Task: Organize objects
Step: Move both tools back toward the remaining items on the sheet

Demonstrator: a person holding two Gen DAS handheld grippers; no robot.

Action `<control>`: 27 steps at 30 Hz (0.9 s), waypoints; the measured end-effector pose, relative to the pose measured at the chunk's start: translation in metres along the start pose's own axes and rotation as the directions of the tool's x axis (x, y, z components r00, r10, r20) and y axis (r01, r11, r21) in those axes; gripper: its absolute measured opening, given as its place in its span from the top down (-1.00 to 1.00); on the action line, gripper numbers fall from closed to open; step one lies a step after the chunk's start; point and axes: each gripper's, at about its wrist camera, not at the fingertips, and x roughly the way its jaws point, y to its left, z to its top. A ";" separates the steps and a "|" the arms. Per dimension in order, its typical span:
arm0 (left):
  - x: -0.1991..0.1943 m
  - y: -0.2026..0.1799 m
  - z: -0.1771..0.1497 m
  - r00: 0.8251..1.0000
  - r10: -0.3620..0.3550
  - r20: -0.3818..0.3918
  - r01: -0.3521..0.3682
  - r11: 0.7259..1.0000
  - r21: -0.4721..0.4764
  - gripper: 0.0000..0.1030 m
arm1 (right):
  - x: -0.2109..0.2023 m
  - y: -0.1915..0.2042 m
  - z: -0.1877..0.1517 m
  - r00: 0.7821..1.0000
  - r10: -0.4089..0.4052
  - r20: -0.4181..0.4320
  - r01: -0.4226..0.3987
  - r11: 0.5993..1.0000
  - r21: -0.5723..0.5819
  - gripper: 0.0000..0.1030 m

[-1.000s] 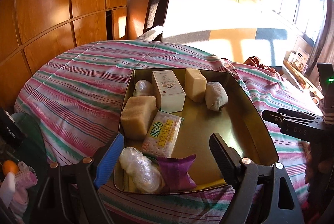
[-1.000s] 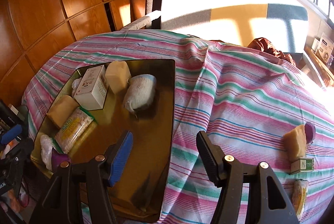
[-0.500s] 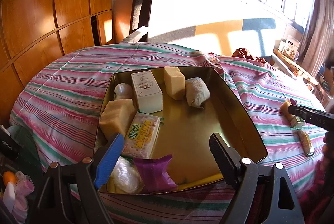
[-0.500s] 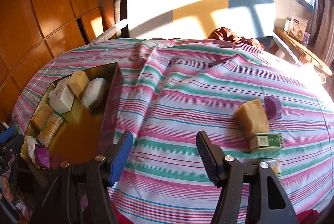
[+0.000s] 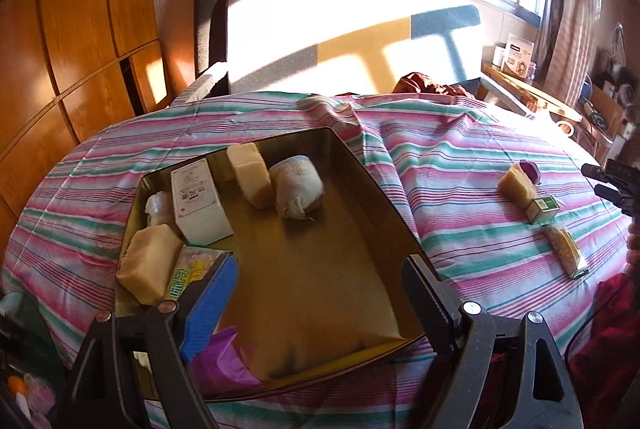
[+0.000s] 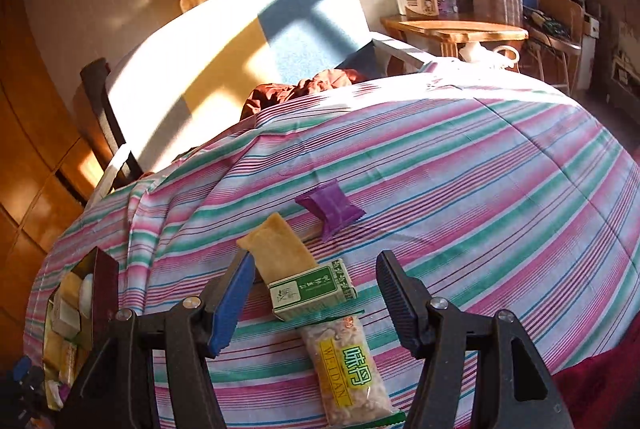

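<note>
Green box (image 6: 312, 289) on striped cloth (image 6: 460, 189), just ahead of the released right hand-held gripper (image 6: 316, 293), between its jaws.

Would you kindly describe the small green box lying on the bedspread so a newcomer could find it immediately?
Start at the striped bedspread, on the open cloth well away from the gold tray. Four loose items lie in a row there; the small green box sits between the tan block and the clear cracker packet. It alone is a green-and-white carton.
</note>
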 end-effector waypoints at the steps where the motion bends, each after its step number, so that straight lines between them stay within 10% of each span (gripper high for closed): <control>1: 0.003 -0.007 0.001 1.000 -0.007 -0.005 0.007 1.000 0.013 -0.64 | 0.001 -0.010 0.002 1.000 0.020 -0.003 -0.020 0.998 0.056 -0.24; 27: 0.086 -0.182 0.028 0.929 -0.303 -0.213 0.351 0.905 0.240 -0.54 | 0.004 -0.053 0.001 0.986 0.167 0.002 -0.159 0.934 0.321 -0.24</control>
